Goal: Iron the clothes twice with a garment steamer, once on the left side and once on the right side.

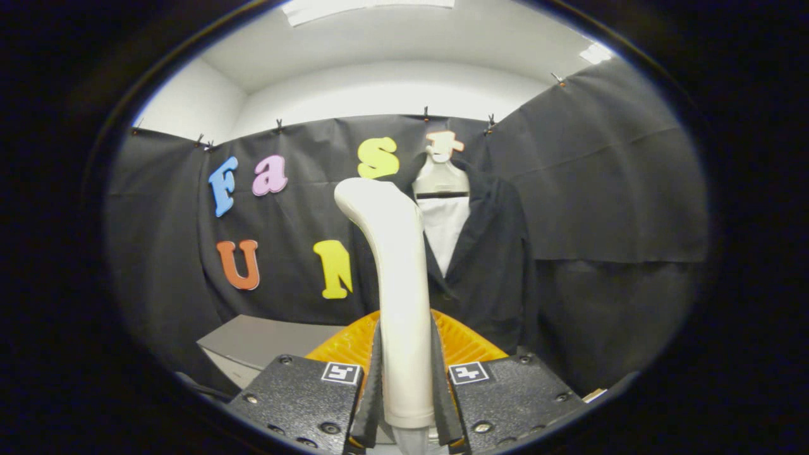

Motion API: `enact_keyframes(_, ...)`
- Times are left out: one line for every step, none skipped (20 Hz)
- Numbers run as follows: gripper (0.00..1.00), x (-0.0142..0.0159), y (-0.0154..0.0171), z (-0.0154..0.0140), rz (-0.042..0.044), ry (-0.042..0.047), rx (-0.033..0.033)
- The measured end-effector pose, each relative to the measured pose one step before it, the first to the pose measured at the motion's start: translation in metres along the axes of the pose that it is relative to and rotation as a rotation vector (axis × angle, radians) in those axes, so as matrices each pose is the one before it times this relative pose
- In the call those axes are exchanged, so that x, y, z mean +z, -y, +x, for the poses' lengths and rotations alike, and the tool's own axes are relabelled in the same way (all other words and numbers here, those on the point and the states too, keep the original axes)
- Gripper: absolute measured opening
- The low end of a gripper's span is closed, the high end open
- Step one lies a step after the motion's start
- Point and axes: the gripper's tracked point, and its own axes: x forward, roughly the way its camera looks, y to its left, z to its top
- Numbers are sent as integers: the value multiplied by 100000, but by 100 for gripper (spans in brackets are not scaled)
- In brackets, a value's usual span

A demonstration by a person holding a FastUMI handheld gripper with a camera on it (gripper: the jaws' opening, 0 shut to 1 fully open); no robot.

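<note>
A white garment steamer stands upright between my fingers, its curved head rising above them. My gripper is shut on the steamer's handle, both pads pressing its sides. Beyond the steamer, a dark jacket hangs on a pale hanger against the black cloth wall, with a white shirt front showing between its lapels. The steamer's head sits to the left of the jacket's collar and hides the jacket's left edge. There is a gap between steamer and garment; how wide I cannot tell.
A grey box-like surface lies low to the left behind my fingers. Black cloth walls the booth on all sides. White wall and ceiling show above the cloth.
</note>
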Motion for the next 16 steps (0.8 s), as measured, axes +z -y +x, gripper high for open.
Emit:
enact_keyframes(38, 189, 693, 810, 42, -148, -454)
enact_keyframes(38, 223, 762, 915, -8, -190, -112)
enact_keyframes(38, 70, 386, 1042, -172, -885, 374)
enact_keyframes(38, -15, 240, 1289, -248, -145, 729)
enact_keyframes(38, 8, 22, 1376, -560, -725, 342)
enact_keyframes(38, -326, 18, 1350, -188, -968, 411)
enact_keyframes(38, -20, -223, 1246, 154, -863, 1145)
enact_keyframes(38, -41, -230, 989, -388, -669, 653)
enact_keyframes(38, -57, -80, 901, -971, -45, -30)
enact_keyframes(38, -111, -56, 676, -1036, -12, -479)
enact_keyframes(38, -239, 81, 384, -1136, -89, -285)
enact_keyframes(38, -194, -269, 417, -963, -96, 226)
enact_keyframes(38, -85, -341, 623, -772, -214, 447)
enact_keyframes(38, -392, -108, 565, -814, -478, -60)
enact_keyframes(38, -384, 38, 280, -711, -1044, -225)
enact_keyframes(38, -540, 52, 100, -149, -685, -52)
